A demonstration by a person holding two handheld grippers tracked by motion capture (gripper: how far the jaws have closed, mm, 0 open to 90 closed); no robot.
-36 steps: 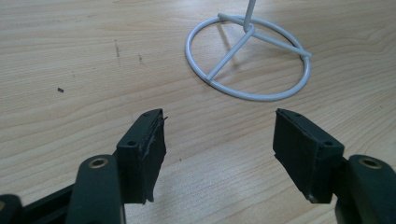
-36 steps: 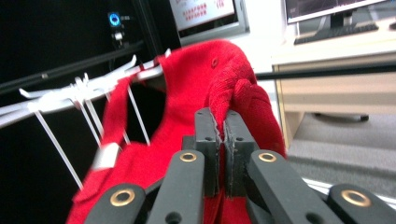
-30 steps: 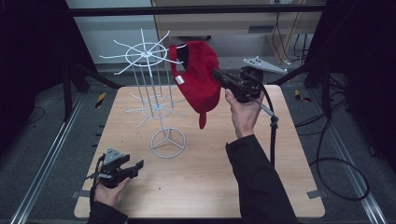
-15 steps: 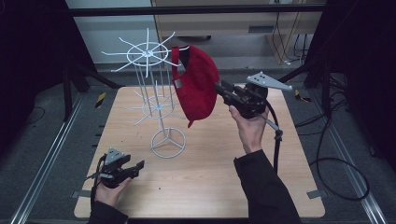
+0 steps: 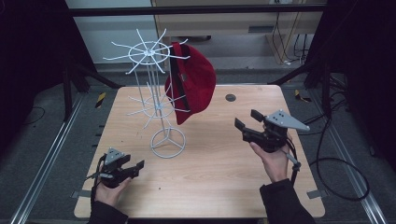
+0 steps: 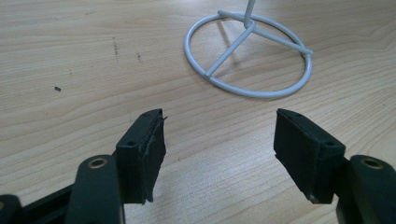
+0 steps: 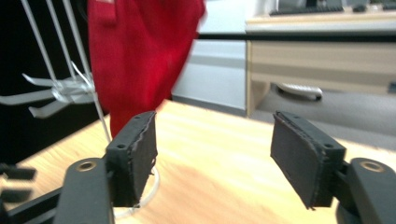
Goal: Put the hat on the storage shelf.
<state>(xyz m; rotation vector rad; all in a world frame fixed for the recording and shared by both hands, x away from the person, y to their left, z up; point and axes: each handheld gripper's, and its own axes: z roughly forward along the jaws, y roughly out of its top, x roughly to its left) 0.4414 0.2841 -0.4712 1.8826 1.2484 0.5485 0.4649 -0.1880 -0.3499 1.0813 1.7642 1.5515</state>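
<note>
The red fabric cap [image 5: 194, 81] hangs at upper centre of the high view on the white wire rack [image 5: 154, 93], long axis vertical, brim tip pointing down. The right gripper [image 5: 247, 122], centre right, has just been opening its jaws, wide and empty, apart from the cap. The left gripper [image 5: 135, 167], lower left on the wooden table [image 5: 224, 177], also gapes empty.

The right gripper [image 7: 212, 154] has just been opening its jaws, which stand wide with nothing between them above the wooden table [image 7: 219, 154], while a red cap [image 7: 135, 56] hangs on a white wire rack [image 7: 70, 88] ahead at left, a desk [image 7: 322, 51] beyond.
</note>
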